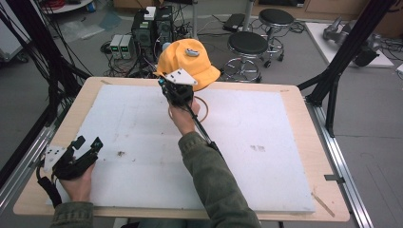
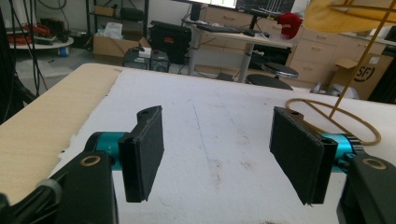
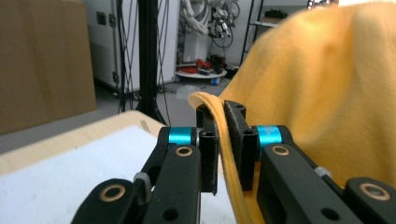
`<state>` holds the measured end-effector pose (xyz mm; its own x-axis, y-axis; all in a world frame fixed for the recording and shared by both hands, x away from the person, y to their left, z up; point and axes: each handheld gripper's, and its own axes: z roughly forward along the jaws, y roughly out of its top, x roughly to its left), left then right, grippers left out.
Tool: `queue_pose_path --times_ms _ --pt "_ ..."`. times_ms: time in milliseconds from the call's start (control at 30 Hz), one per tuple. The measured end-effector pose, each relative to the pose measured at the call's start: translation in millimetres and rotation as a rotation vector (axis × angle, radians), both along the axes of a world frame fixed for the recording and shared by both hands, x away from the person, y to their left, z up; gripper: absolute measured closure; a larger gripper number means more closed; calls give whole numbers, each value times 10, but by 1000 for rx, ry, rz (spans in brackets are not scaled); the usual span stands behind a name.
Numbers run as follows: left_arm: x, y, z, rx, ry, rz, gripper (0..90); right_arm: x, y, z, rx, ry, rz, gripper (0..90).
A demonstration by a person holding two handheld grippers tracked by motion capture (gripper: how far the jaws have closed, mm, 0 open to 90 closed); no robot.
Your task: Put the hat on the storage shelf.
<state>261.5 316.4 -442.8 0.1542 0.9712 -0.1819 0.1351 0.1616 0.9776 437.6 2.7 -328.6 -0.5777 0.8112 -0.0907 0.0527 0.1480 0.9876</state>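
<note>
White board [image 1: 142, 137] open (stand [image 1: 203, 110] aside).

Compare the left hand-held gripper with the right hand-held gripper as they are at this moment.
The left hand-held gripper has its jaws wide apart with nothing between them; the right hand-held gripper is closed on the edge of the yellow cap. The left one sits low at the near left corner of the white board; the right one is raised at the far edge, by the cap on its wire stand. Both have black jaws with teal collars.
</note>
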Motion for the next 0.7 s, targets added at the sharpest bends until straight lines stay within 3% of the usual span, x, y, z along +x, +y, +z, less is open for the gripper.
queue_pose_path --times_ms 100,267,367,500,567,700 --pt "-2 -9 2 3 0 -4 353 -32 -26 -99 19 9 0 836" --pt "1 -9 -1 5 2 -4 353 -26 -62 -83 71 21 7 803" --pt "1 -5 -1 3 2 -4 353 -28 -74 -74 75 24 8 774" --pt "-2 -8 0 3 1 -5 353 -54 -68 -55 77 9 -1 693" --pt "-2 -7 0 3 1 -4 353 -71 -63 -43 83 -6 5 549" --pt "0 -8 -1 2 2 -3 353 -125 -60 4 57 -30 -9 481"
